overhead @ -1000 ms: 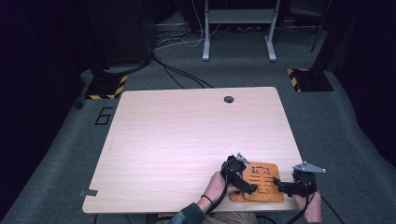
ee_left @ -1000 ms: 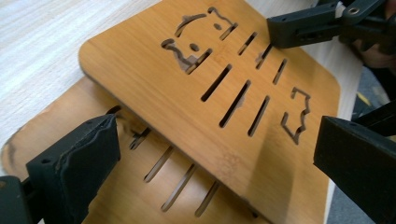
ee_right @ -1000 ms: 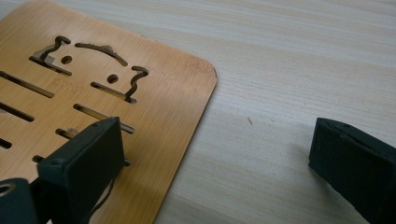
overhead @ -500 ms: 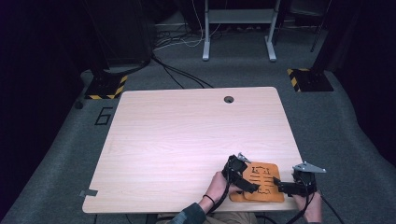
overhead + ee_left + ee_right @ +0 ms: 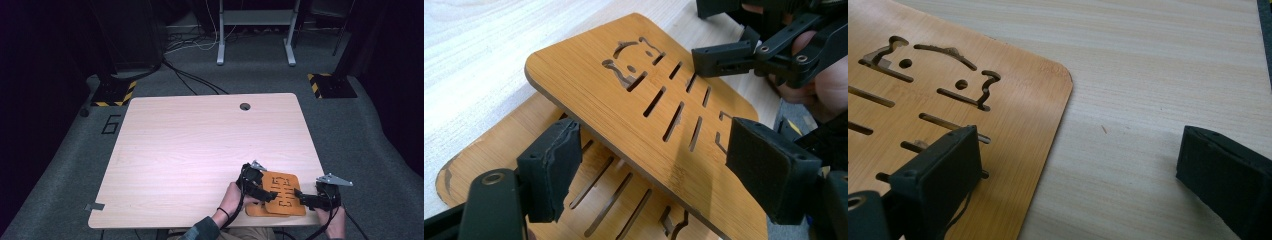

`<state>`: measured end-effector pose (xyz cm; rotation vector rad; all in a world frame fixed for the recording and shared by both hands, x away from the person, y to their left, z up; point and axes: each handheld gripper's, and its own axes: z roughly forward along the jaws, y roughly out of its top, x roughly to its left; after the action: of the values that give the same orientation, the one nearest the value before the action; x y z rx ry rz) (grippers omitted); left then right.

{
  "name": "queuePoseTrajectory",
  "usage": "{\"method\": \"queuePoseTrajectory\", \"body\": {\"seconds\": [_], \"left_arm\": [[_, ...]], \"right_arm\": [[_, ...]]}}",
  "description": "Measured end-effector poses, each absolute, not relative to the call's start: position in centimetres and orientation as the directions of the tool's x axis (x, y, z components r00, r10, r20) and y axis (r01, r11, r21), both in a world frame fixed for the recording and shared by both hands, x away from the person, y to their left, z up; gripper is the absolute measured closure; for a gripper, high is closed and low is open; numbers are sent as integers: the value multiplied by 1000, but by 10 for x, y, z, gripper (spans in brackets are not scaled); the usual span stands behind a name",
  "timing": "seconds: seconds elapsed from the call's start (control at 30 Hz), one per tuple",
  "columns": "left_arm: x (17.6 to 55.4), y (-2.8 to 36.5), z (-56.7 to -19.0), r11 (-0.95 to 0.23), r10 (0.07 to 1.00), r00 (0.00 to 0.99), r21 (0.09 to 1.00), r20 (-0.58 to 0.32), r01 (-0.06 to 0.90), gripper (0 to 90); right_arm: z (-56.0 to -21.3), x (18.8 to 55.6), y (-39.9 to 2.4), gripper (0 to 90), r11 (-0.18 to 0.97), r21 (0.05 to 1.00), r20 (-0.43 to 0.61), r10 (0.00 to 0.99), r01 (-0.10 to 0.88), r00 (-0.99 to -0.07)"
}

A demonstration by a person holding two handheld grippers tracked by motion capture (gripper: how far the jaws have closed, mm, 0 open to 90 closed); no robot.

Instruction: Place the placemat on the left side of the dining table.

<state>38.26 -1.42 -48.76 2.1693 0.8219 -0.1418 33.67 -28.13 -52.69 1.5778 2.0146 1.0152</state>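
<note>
Here left tongs [image 5: 649, 170] closing astride raised top board [image 5: 644, 100]; lower board [image 5: 489, 145] half-hidden; right tongs [image 5: 1088, 175] apart.

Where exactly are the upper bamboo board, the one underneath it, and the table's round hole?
upper bamboo board [image 5: 594, 85], left gripper view, its solid top face.
lower bamboo board [image 5: 489, 145], left gripper view, its bare corner area.
round hole [image 5: 245, 106], high view, its dark centre.

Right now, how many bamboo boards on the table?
2, stacked at the near right corner: upper board lies askew between the left gripper's jaws; lower board flat beneath. Nothing else visible.
</note>
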Motion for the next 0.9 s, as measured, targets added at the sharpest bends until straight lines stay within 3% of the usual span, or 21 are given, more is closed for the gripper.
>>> {"method": "queuePoseTrajectory", "body": {"seconds": [0.1, 0.17, 0.5, 0.9], "left_arm": [[383, -14, -485, -464, 514, 782, 652, -354, 600, 248], [382, -15, -484, -460, 482, 782, 645, -395, 610, 310], [380, -20, -478, -464, 485, 786, 648, -385, 604, 443], [386, -18, -473, -423, 458, 763, 643, -455, 638, 532]], "right_arm": [[-527, 337, -282, 32, 101, 737, 134, 947, 668, -291], [-527, 337, -283, 32, 87, 739, 148, 947, 668, -286], [-527, 337, -286, 30, 63, 743, 171, 945, 666, -280], [-527, 337, -288, 21, 44, 744, 184, 946, 667, -268]]}}
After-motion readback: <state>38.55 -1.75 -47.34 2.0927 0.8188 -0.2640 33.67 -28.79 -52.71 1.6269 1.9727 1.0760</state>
